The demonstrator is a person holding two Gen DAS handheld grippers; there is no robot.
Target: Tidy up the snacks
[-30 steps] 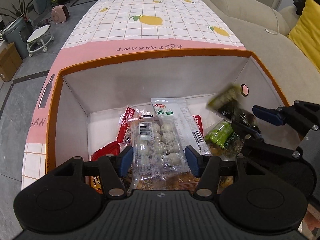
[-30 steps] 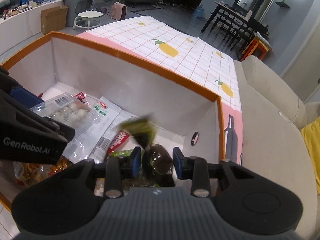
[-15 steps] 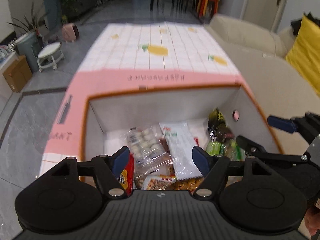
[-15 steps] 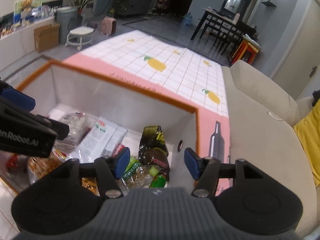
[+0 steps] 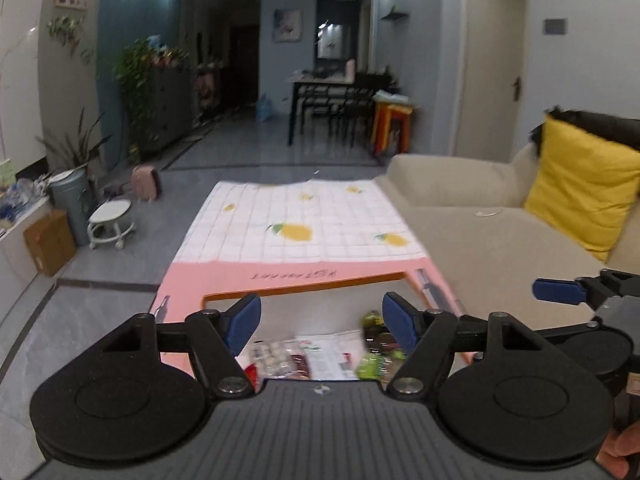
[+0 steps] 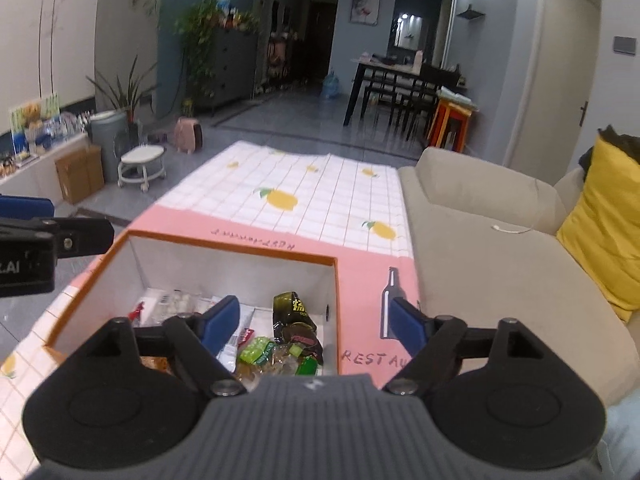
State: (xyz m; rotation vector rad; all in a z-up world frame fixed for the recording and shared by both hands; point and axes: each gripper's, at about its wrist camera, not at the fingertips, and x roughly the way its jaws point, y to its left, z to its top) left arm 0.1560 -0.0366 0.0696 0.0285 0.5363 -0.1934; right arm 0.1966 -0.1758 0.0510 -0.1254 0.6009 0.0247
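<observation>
Both grippers raised clear of the box (image 6: 336, 280), holding nothing.

Right gripper (image 6: 316, 322) just spread wide, left gripper (image 5: 322, 322) spread too; snacks (image 6: 296, 336) down in box, below and ahead, nearer right; dark packet (image 6: 294, 314) upright against right wall.

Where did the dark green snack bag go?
In the right wrist view the dark green bag stands inside the orange-rimmed box, near its right wall, just above the light green packet.
</observation>
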